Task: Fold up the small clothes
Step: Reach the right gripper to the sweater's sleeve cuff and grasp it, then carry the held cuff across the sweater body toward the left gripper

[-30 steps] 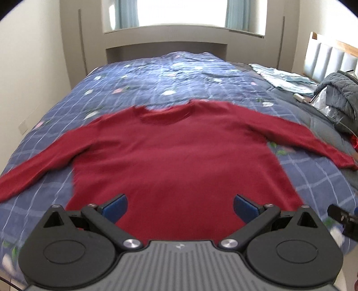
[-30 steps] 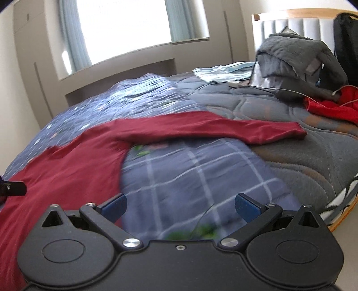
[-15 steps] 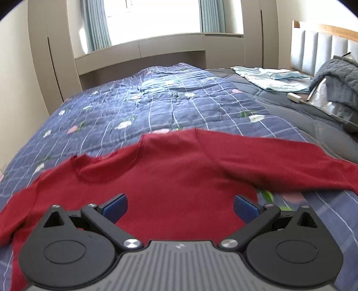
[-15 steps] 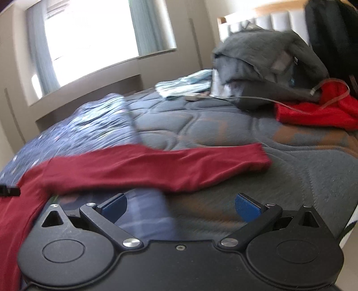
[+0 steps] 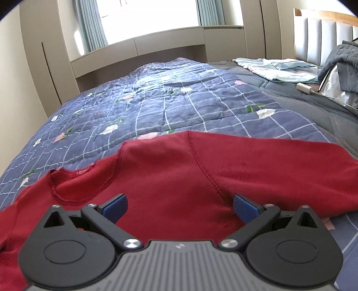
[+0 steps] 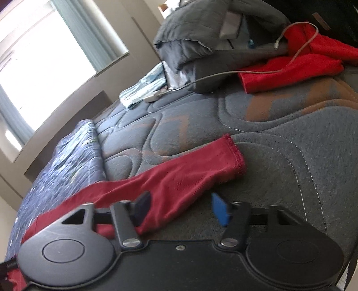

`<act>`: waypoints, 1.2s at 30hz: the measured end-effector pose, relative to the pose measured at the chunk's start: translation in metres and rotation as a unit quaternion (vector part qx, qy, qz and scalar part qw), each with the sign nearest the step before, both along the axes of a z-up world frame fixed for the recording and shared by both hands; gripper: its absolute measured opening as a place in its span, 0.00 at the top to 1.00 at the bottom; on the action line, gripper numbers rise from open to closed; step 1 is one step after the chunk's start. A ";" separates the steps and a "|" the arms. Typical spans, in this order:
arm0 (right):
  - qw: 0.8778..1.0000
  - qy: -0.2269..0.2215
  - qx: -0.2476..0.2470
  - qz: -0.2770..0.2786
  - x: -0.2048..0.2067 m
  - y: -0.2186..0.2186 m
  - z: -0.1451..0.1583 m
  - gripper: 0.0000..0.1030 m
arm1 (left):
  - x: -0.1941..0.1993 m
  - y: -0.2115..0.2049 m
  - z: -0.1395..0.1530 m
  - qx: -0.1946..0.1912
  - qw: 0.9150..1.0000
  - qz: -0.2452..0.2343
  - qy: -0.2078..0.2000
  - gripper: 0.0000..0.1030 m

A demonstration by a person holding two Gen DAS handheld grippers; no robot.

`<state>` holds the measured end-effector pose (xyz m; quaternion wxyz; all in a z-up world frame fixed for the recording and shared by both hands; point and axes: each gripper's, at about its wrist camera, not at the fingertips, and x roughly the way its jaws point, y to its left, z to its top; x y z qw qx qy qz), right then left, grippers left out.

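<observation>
Lit by strong daylight from the window at the far wall, blown out to pure white in both views, with soft glare on the quilt and only faint shadows under the red sweater. Sharp in the left wrist view, yet bent by the fisheye lens, with curved walls and dark corners at the frame edge. Tilted and smeared by motion blur in the right wrist view, most clearly on the sleeve, the blue fingertips and the grey mattress, with detail lost toward the edges.
</observation>
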<state>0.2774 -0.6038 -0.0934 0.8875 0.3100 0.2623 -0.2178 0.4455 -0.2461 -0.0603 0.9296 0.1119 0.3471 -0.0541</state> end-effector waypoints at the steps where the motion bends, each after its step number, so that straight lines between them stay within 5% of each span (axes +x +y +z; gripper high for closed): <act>1: 1.000 0.002 -0.002 -0.007 0.001 0.001 -0.001 0.52 | 0.000 0.000 -0.001 0.001 1.000 0.001 0.002 0.00; 3: 1.000 0.006 -0.004 -0.022 0.004 0.000 -0.001 0.61 | 0.001 -0.001 -0.003 0.002 1.000 0.001 0.008 0.00; 6: 0.999 0.007 0.000 -0.041 0.007 -0.004 -0.002 0.88 | 0.003 0.001 -0.004 0.015 1.000 0.006 0.020 0.00; 9: 0.999 0.005 -0.009 -0.049 0.008 -0.005 0.001 0.93 | 0.005 0.004 -0.003 0.023 0.999 0.010 0.035 0.00; 16: 0.996 -0.012 -0.089 -0.027 0.018 0.017 0.036 0.95 | -0.001 0.030 0.030 0.006 0.999 0.018 0.037 0.00; 22: 0.985 -0.054 -0.158 0.047 0.046 0.065 0.084 0.95 | -0.012 0.062 0.067 -0.009 0.999 0.026 0.022 0.00; 29: 0.962 -0.104 -0.194 0.161 0.095 0.154 0.132 0.95 | -0.025 0.115 0.102 -0.032 0.998 0.046 0.004 0.00; 36: 0.926 -0.132 -0.215 0.279 0.136 0.267 0.155 0.95 | -0.039 0.184 0.120 -0.053 0.995 0.089 -0.008 0.00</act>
